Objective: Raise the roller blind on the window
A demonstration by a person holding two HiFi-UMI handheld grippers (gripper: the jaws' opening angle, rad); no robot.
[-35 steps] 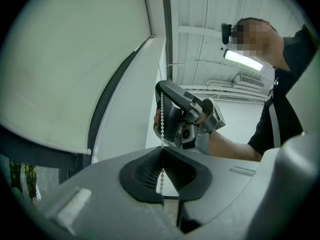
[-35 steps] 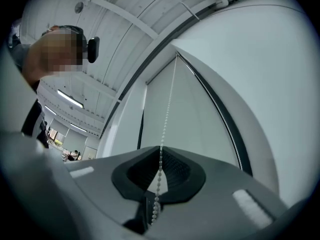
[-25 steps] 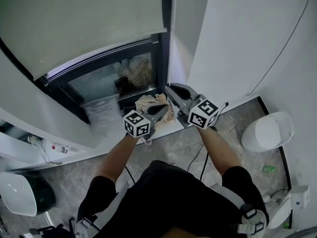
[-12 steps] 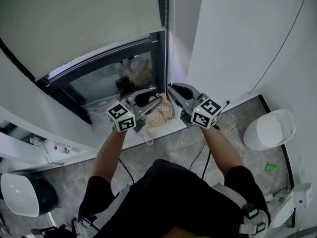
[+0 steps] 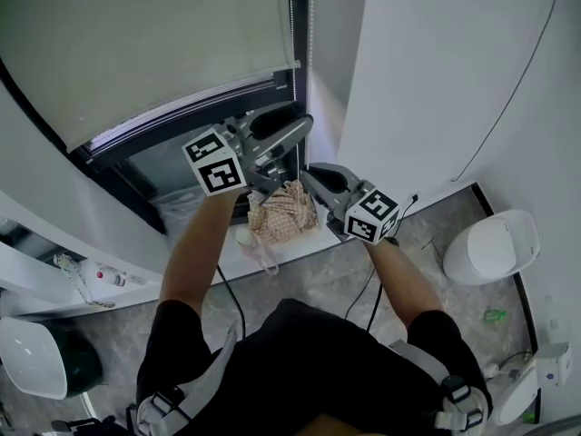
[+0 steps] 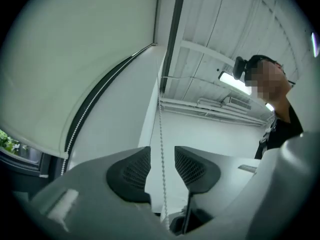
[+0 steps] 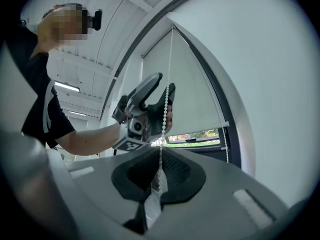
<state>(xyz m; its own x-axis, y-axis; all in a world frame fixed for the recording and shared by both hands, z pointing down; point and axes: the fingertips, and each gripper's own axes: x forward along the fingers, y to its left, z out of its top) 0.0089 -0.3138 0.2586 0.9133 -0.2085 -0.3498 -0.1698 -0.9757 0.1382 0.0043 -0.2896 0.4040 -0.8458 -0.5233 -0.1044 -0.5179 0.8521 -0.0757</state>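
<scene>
Roller blind (image 5: 145,44) is down over most of the window, with its bottom bar (image 5: 195,107) just above a low strip of bare glass (image 5: 182,157). The right gripper view shows greenery through that strip. The bead chain (image 6: 161,149) hangs at the blind's right edge, next to the dark window frame (image 5: 295,25), and both your claws are on that line. Your left claw (image 6: 162,166) is the upper one. Its jaws stand apart and the chain runs down the gap between the two pads, but neither pad presses on it, so there's no grip there. Your right claw (image 7: 159,171) sits lower and just to the right. Its jaws are closed on the chain, the beads are pinched between the pads, and the chain goes taut straight up from them towards the left claw. In the head view both forearms reach forward, the left raised to the level of the bottom bar and the right lower, in front of the sill (image 5: 272,248). A beige woven bag (image 5: 283,212) lies on the sill directly under the claws. The white wall (image 5: 427,71) is at your right. A white bin (image 5: 490,248) stands on the grey floor (image 5: 318,280), well apart to the right.
</scene>
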